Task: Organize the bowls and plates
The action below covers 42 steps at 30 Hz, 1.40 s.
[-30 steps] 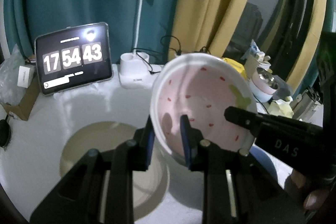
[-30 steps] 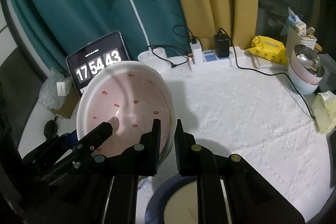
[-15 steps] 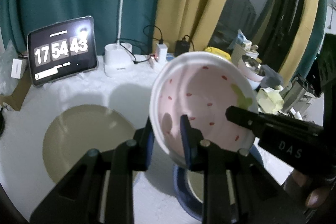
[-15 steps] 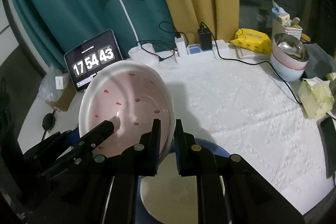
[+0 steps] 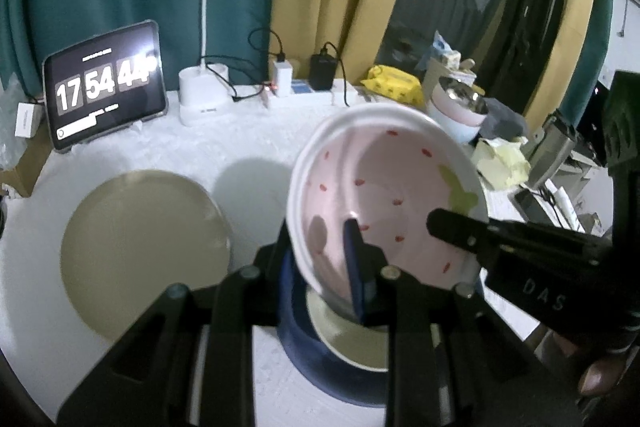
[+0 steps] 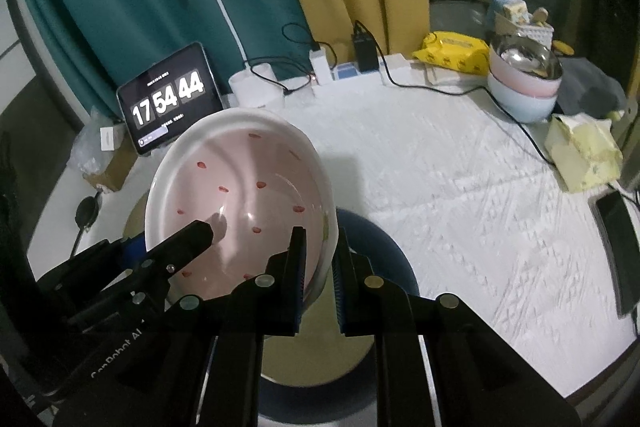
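Note:
A pink bowl (image 5: pixel 392 203) with red specks hangs tilted above the table, its hollow toward both cameras. My left gripper (image 5: pixel 320 247) is shut on its left rim, one finger inside and one behind. My right gripper (image 6: pixel 318 247) is shut on the opposite rim of the bowl (image 6: pixel 240 203). Each view also shows a finger of the other gripper (image 5: pixel 460 233) (image 6: pixel 192 235) inside the bowl. Directly beneath lies a blue-rimmed plate (image 5: pixel 320 359) (image 6: pixel 380 239) with a cream centre. A beige plate (image 5: pixel 140 251) lies flat to its left.
Along the back stand a tablet clock (image 5: pixel 104 87), a white desk lamp (image 5: pixel 204 99) and a power strip (image 5: pixel 304 87) with cables. At the right are stacked bowls (image 6: pixel 524 79), a yellow packet (image 6: pixel 452 53), crumpled yellow tissue (image 6: pixel 580 151) and a phone (image 6: pixel 616 251).
Both grippers carried the bowl rightward and a little lower, from over the beige plate to over the blue-rimmed plate. Their hold on the rim is unchanged.

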Each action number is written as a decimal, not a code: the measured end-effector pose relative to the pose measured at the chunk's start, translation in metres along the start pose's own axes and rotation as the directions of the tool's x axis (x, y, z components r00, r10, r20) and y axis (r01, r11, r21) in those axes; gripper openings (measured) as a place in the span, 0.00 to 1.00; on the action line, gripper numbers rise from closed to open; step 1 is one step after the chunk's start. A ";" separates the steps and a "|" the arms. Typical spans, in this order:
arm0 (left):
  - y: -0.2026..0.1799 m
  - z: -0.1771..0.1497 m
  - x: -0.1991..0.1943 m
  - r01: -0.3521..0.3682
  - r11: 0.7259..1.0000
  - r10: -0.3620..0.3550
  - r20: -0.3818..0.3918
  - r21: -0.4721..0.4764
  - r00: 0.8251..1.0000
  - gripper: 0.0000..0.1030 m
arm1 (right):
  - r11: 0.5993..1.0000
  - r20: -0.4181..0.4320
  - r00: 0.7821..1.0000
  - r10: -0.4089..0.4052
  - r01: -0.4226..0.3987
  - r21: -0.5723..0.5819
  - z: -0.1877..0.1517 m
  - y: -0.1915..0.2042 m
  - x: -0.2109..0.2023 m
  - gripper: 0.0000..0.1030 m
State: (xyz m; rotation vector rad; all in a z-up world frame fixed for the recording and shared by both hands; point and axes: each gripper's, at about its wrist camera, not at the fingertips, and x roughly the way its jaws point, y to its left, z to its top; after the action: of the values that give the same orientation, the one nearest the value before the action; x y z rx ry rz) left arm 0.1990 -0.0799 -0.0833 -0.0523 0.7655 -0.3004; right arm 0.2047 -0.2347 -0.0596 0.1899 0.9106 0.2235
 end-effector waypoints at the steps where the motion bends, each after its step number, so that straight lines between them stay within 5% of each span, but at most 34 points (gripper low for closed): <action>1: -0.001 -0.002 0.000 0.000 1.000 0.000 -0.003 0.001 1.000 0.23 | 1.000 -0.002 1.000 0.001 -0.001 0.003 -0.003 -0.002 0.000 0.13; 25: -0.015 -0.043 0.018 -0.014 1.000 0.015 -0.091 0.014 0.996 0.23 | 1.000 -0.082 0.997 0.006 -0.004 0.022 -0.039 -0.022 0.010 0.14; 42: -0.014 -0.051 0.013 -0.052 0.998 0.054 -0.090 0.030 0.994 0.25 | 0.996 -0.067 0.997 -0.036 0.030 -0.084 -0.047 -0.006 0.009 0.18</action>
State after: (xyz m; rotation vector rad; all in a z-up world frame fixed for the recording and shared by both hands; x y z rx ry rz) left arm 0.1695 -0.0937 -0.1269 0.0075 0.8519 -0.2639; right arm 0.1730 -0.2351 -0.0959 0.0907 0.9697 0.2380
